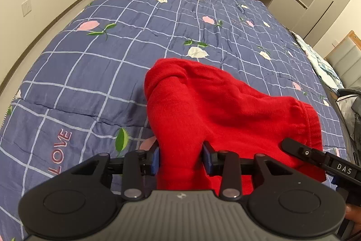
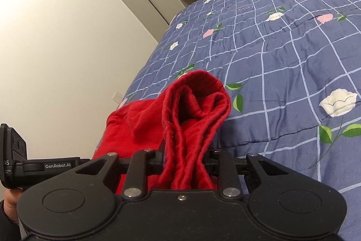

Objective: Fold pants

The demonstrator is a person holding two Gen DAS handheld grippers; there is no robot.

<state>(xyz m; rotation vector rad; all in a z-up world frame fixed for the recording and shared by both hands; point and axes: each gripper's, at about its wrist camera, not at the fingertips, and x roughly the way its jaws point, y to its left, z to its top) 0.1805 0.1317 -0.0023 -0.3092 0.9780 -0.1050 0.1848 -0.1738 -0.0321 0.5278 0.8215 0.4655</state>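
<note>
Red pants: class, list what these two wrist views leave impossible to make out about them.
- Left wrist view: the red pants lower end is hidden behind the left gripper.
- Right wrist view: the right gripper body hides the bunched hem's end.
- Neither view shows the full length or fold count.

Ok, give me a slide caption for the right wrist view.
Right gripper clamps bunched red pants above a blue floral quilt.

My left wrist view looks steeply down, close over the red pants [image 1: 225, 114]; my right, shallower, shares them, bedspread [image 2: 282, 55] toward two o'clock.
</note>
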